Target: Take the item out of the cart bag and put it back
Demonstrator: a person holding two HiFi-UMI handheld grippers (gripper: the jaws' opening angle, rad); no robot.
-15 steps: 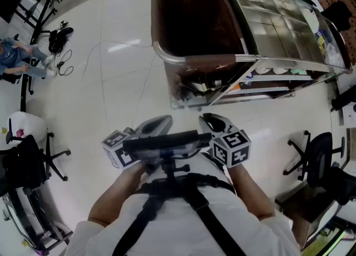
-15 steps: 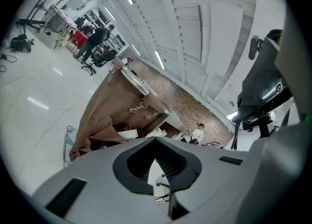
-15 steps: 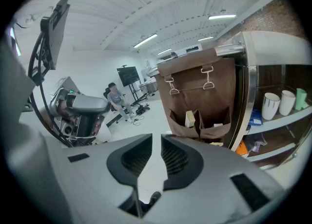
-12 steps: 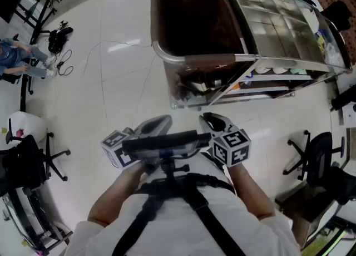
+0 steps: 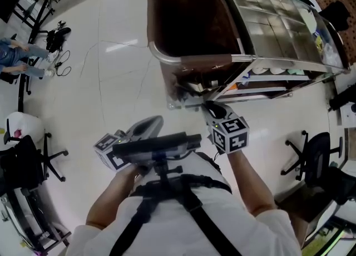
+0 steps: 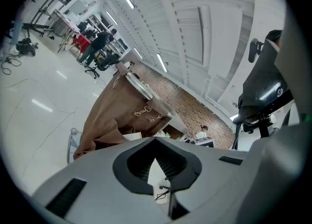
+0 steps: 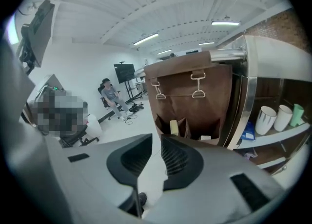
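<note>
**Item** (image 7: 174, 126): small, pale yellow, standing upright in a pocket low on the outer face of the bag (image 7: 187, 91). Only its top shows above the pocket's lip. Judged light, stiff and box-like; too small to tell the material. Hold: pinch the exposed top and lift straight up. A white piece (image 7: 205, 138) sits in the next pocket

**Bag**: brown cloth, soft, hung by clips from the rail of the cart (image 5: 196, 59). It is likely to give and sway if pushed

**Right gripper** (image 7: 156, 139): jaws a narrow gap apart with nothing between them, aimed at the pockets and well apart from them

**Left gripper** (image 6: 156, 139): tips together, empty, nearer the body

**Cart**: steel, with cups (image 7: 267, 119) on a shelf

**Floor** (image 5: 111, 77): white and glossy, with cables (image 5: 64, 63) lying on it

**Room**: open workshop with chairs (image 5: 314, 157) and a seated person (image 7: 109, 94) far off
</note>
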